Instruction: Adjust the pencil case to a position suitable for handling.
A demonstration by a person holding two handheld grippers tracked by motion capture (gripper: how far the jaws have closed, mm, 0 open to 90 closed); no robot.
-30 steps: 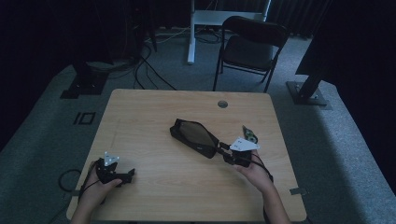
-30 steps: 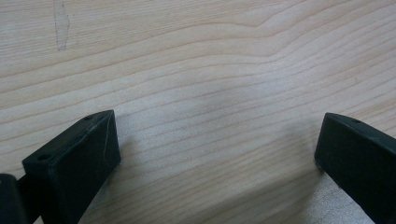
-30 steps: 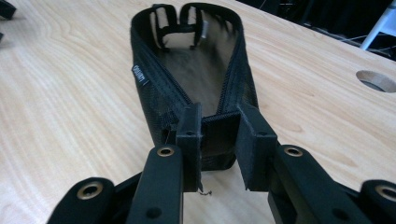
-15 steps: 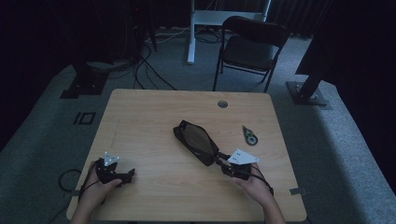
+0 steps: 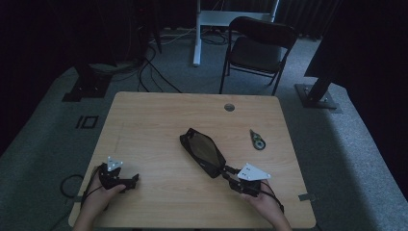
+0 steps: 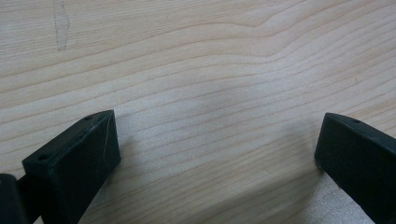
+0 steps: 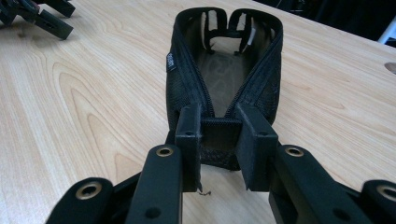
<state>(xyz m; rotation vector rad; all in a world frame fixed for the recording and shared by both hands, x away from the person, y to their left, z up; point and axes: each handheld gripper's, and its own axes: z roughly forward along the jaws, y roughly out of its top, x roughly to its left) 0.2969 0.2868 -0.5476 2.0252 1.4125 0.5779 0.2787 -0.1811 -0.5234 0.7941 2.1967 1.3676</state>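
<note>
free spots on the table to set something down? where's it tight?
Widest bare patch: the table's far-left part, from the far edge down to the left hand-held gripper, left of the open black pouch. Another strip: near edge between the two grippers. Tight: right side, where the right hand-held gripper clamps the pouch's near end and a small tape dispenser lies beyond.

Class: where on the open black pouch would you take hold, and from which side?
Grip the pouch at its narrow near end, approaching level from the person's side. There the zipper sides meet in a slim tab, where the right tongs already clamp.
</note>
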